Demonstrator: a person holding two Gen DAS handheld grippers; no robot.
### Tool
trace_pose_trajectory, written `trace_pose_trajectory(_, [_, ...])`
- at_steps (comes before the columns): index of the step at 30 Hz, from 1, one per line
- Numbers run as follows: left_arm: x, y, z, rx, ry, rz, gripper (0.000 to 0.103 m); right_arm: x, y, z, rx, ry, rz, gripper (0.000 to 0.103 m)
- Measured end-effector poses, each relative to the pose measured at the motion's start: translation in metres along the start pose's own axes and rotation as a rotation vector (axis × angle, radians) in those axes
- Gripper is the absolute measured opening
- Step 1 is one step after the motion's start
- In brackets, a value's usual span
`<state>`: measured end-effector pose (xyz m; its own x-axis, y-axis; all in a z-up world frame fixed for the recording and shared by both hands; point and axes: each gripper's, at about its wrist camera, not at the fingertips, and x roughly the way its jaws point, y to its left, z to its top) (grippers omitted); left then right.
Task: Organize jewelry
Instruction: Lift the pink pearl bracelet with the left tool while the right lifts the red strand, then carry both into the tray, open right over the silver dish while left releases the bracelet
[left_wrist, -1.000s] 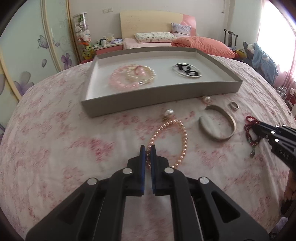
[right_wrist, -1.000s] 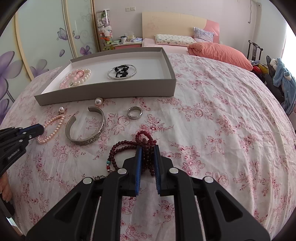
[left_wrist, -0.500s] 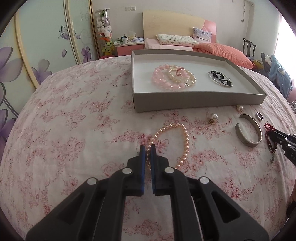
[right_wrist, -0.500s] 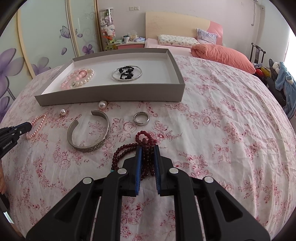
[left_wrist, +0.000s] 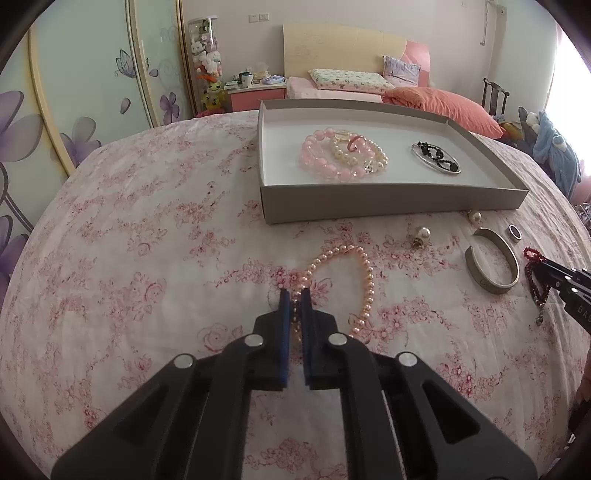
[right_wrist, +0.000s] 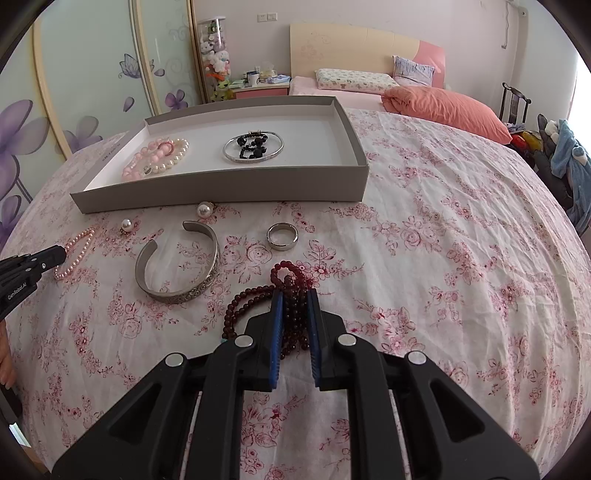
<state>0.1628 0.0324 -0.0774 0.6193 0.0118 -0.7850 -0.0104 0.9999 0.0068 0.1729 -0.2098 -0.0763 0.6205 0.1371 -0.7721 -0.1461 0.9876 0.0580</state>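
Note:
My left gripper (left_wrist: 294, 295) is shut on the near-left part of a peach pearl bracelet (left_wrist: 365, 273) that lies on the floral bedspread. My right gripper (right_wrist: 294, 295) is shut on a bunch of dark red beads (right_wrist: 251, 299), also resting on the bedspread. A grey tray (right_wrist: 221, 192) sits beyond both; it holds a pink bead bracelet (left_wrist: 325, 162), a white pearl bracelet (left_wrist: 373, 155) and a silver bangle with black beads (right_wrist: 253, 146). Loose between the tray and the grippers lie a silver cuff (right_wrist: 177, 262), a silver ring (right_wrist: 282, 236) and two pearl earrings (right_wrist: 204, 209).
The floral bedspread (right_wrist: 443, 240) stretches wide to the right of the tray. Pillows and an orange quilt (right_wrist: 447, 107) lie at the far end, a chair with clothes (right_wrist: 554, 147) at the right, a flowered wardrobe (left_wrist: 92, 92) at the left.
The left wrist view has swung: the tray and the pearl bracelet now sit further right in it. Both grippers keep their hold, and the right one has not moved.

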Motion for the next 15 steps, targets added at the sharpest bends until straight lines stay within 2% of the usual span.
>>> trace_pose_trajectory(7, [-0.010,0.006,-0.005,-0.037,-0.022,-0.060,0.007,-0.012,-0.001,0.002,0.021,-0.054,0.033,0.013])
trace_pose_trajectory(15, [-0.040,0.013,0.001,-0.087,-0.119,-0.149,0.007,-0.030,0.005,0.010,0.019,-0.123,0.075,0.013])
